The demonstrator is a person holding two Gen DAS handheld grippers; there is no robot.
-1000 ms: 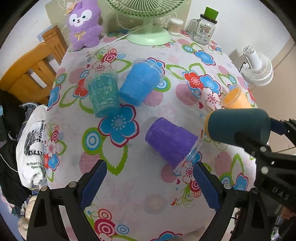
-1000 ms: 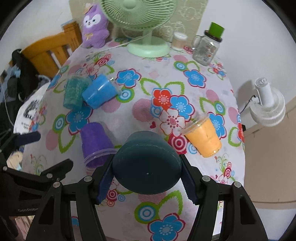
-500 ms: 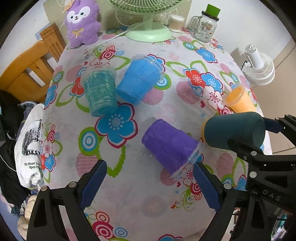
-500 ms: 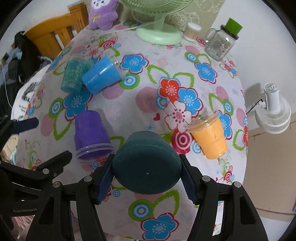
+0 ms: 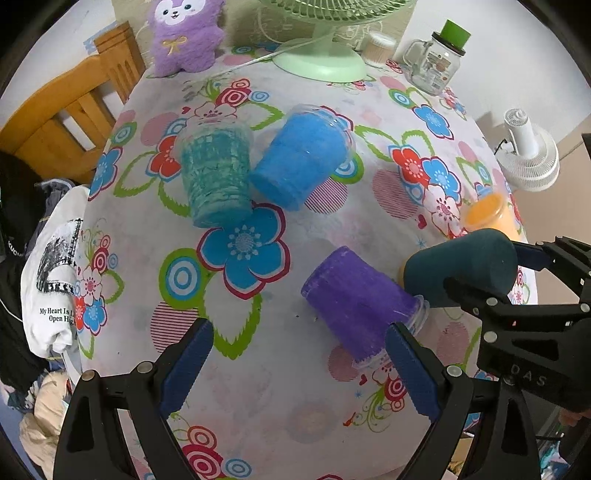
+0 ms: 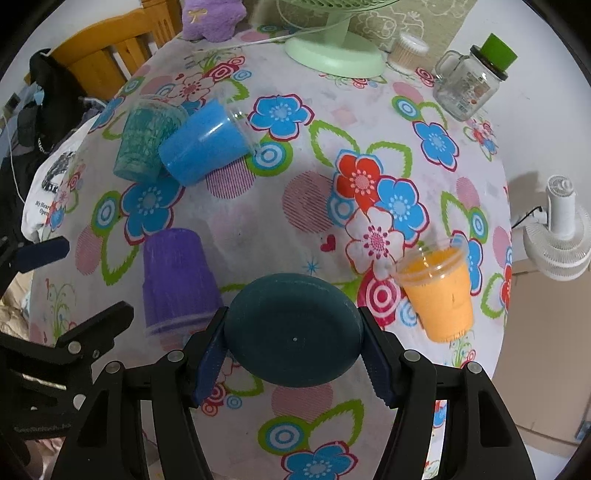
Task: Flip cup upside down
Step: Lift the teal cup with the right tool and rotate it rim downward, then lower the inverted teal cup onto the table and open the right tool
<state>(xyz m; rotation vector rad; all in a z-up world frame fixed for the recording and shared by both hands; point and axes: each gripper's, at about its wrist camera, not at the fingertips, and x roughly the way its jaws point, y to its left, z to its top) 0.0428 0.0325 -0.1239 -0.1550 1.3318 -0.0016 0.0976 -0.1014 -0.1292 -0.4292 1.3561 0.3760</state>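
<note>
My right gripper point(image 6: 293, 354) is shut on a dark teal cup point(image 6: 293, 330), bottom toward the camera, held above the table's near edge; the cup also shows in the left wrist view point(image 5: 461, 269). My left gripper point(image 5: 299, 365) is open and empty above the table, with a purple cup point(image 5: 360, 308) lying on its side just ahead of its right finger. The purple cup shows in the right wrist view point(image 6: 175, 280) too. A blue cup point(image 5: 299, 158) and a teal patterned cup point(image 5: 216, 177) lie on their sides. An orange cup point(image 6: 437, 295) stands upright.
A floral tablecloth point(image 5: 258, 258) covers the table. A green fan base point(image 5: 319, 64), a glass jar with green lid point(image 5: 436, 61), a small container point(image 6: 408, 51) and a purple plush toy point(image 5: 184, 33) stand at the back. A wooden chair point(image 5: 59, 114) is left, a white fan point(image 5: 528, 155) right.
Both grippers have moved down and forward toward the table, so the cups look larger. The right gripper still holds the dark teal cup. The cups on the table have not moved.
</note>
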